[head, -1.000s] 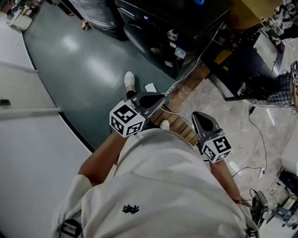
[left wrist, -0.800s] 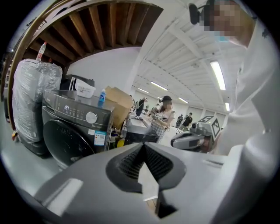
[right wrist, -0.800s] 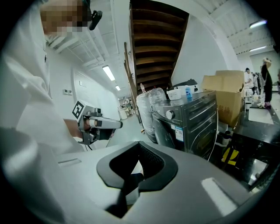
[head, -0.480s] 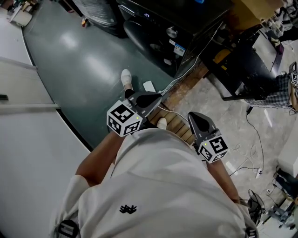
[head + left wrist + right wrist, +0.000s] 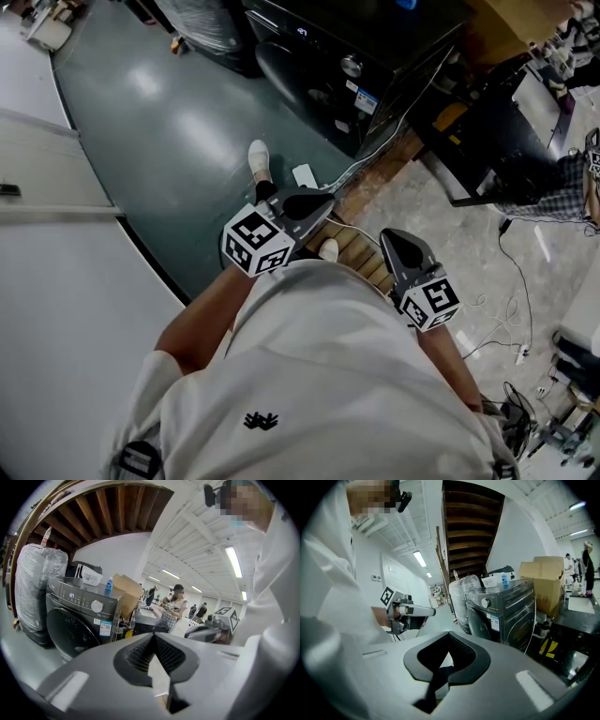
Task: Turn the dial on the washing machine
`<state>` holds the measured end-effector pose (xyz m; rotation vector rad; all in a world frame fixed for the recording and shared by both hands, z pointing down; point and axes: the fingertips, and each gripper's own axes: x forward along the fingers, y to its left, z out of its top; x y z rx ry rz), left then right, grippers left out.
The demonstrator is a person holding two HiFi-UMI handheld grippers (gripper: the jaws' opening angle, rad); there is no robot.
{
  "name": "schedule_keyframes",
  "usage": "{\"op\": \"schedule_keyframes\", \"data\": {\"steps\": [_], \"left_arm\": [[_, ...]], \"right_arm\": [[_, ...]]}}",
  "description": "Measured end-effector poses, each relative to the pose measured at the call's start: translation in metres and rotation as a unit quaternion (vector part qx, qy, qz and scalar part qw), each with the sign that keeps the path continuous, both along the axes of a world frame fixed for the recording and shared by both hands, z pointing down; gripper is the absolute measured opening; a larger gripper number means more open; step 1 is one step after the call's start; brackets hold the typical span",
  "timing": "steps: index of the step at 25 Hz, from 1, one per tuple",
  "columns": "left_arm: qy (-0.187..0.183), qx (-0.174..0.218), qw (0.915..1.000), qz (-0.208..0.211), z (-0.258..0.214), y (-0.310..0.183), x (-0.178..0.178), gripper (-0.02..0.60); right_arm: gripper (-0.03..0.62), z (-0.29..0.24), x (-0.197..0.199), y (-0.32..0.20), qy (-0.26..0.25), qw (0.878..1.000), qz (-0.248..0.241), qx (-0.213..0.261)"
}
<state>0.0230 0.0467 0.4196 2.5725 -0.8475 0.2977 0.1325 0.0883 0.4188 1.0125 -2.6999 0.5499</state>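
The dark front-loading washing machine [image 5: 328, 56] stands at the top of the head view, its round silver dial [image 5: 351, 66] on the control panel. That dial [image 5: 97, 605] also shows in the left gripper view, and the dial [image 5: 485, 603] again in the right gripper view, well ahead of both grippers. My left gripper [image 5: 317, 200] is held at waist height, shut and holding nothing. My right gripper [image 5: 394, 238] hangs beside it, jaws together and nothing in them. The floor lies between both and the machine.
A plastic-wrapped bundle [image 5: 35, 588] stands left of the machine; a cardboard box [image 5: 126, 585] and a blue bottle [image 5: 108, 584] sit on top. A black table [image 5: 506, 141] is to the right, cables [image 5: 511, 309] trail on the floor, and people stand further back.
Both grippers swayed slightly left and back again; they hold about the same place and stay shut.
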Motion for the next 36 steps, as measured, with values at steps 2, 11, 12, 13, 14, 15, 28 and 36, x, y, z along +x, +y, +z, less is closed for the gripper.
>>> {"op": "schedule_keyframes", "data": {"steps": [2,11,12,13,14,15,28,36], "left_arm": [[0.000,-0.001,1.0000,0.001,0.000,0.002,0.001,0.057],[0.003,-0.010,0.9999,0.002,0.007,0.005,0.002,0.057],[0.003,-0.010,0.9999,0.003,0.007,0.006,0.002,0.057],[0.003,-0.009,0.9999,0.003,0.007,0.006,0.002,0.057],[0.003,-0.009,1.0000,0.003,0.008,0.006,0.002,0.057],[0.002,-0.009,1.0000,0.003,0.008,0.006,0.002,0.057],[0.003,-0.013,0.9999,0.000,0.009,0.001,-0.001,0.057],[0.002,-0.014,0.9999,0.003,0.012,-0.010,-0.003,0.057]], "right_arm": [[0.002,0.000,0.002,0.001,-0.001,1.000,0.002,0.000],[0.002,0.003,-0.001,0.003,0.002,1.000,-0.003,0.001],[0.002,0.003,-0.001,0.003,0.002,1.000,-0.003,0.002],[0.002,0.003,-0.001,0.003,0.003,1.000,-0.003,0.002],[0.002,0.003,-0.001,0.003,0.003,1.000,-0.003,0.003],[0.002,0.003,-0.001,0.003,0.003,1.000,-0.002,0.003],[0.002,0.002,-0.004,-0.001,0.007,1.000,-0.004,-0.001],[0.002,0.005,-0.007,-0.011,0.009,1.000,-0.002,0.001]]}}
